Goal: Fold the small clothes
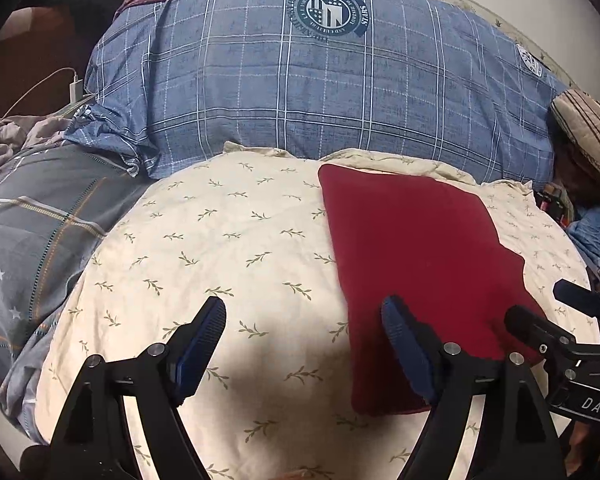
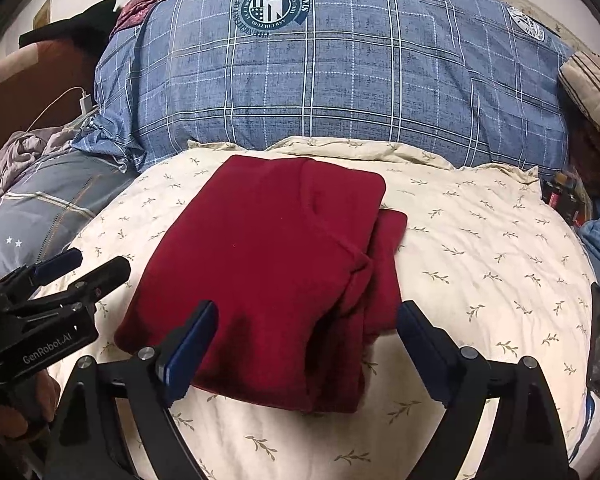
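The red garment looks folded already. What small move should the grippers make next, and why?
Probably draw both grippers back. The red garment lies folded in a neat stack on the cream sheet. The right gripper stands open astride its near edge, and the left gripper is open beside it, holding nothing. One layer sticks out at the right; tucking it in is optional.

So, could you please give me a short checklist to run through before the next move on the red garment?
1. Red garment folded into a compact stack: ok.
2. Left gripper open, nothing held: ok.
3. Right gripper open, garment between the fingers but not pinched: ok.
4. Edges aligned: not ok, a lower layer sticks out on the right side.
5. Garment fully on the cream leaf-print cover: ok.
6. More clothes waiting to be folded: cannot tell.
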